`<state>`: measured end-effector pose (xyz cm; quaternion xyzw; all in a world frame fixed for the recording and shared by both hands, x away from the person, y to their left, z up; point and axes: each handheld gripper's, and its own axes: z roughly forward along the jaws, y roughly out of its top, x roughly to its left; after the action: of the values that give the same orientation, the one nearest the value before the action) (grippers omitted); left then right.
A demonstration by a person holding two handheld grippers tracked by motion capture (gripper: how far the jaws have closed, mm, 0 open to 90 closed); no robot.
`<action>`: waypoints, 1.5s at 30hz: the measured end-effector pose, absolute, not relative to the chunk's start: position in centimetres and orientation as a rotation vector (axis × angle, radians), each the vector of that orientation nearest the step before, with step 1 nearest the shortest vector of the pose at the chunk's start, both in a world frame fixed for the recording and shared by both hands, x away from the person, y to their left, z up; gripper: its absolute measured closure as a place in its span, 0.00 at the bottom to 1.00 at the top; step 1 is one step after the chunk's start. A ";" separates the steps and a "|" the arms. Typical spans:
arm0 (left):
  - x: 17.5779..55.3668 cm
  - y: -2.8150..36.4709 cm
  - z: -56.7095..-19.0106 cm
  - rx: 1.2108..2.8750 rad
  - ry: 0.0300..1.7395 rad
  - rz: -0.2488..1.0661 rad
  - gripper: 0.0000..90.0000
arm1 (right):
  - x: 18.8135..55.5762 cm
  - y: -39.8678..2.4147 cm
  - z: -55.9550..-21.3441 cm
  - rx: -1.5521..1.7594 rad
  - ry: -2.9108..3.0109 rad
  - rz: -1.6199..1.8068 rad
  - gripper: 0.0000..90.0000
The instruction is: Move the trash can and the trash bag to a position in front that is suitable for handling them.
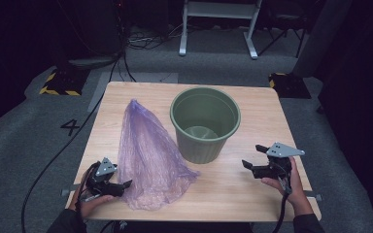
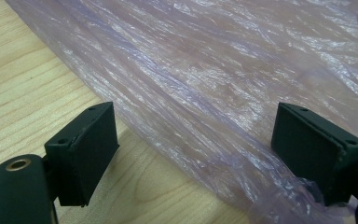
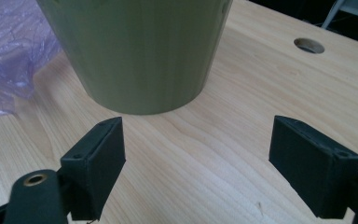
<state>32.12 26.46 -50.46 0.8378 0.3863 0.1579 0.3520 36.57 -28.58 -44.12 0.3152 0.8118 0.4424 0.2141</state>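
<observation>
Right at the spread left gripper (image 1: pixel 125 184), the purple bag's (image 1: pixel 145 155) near edge lies closest, its length running away toward the bin (image 1: pixel 205 124), while the right gripper (image 1: pixel 253 156) waits wide open beside that bin.

You're in a lab or recording studio, not a home. Grey carpet floor (image 1: pixel 24 131) with a "4" marked (image 1: pixel 70 127) on it, yellow-black hazard tape (image 1: pixel 58 90) on floor bases, loose cables (image 1: pixel 145 41) trailing, white metal frame legs (image 1: pixel 218 24) behind, dark surroundings, one lit wooden tabletop (image 1: pixel 267 121) with a round hole (image 3: pixel 309 45).
</observation>
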 end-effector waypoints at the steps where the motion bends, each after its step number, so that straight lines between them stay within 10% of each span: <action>1: 32.1 26.5 -50.5 2.168 1.000 0.409 0.16 | 36.6 -28.6 -44.1 0.874 2.252 1.228 0.21; 45: 32.1 26.5 -50.5 2.168 1.000 0.409 0.16 | 37.4 -26.2 -40.6 0.750 2.234 1.285 0.21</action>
<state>32.12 26.46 -50.46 0.8377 0.3863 0.1580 0.3521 37.39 -26.24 -40.64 0.2721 0.8106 0.4664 0.2267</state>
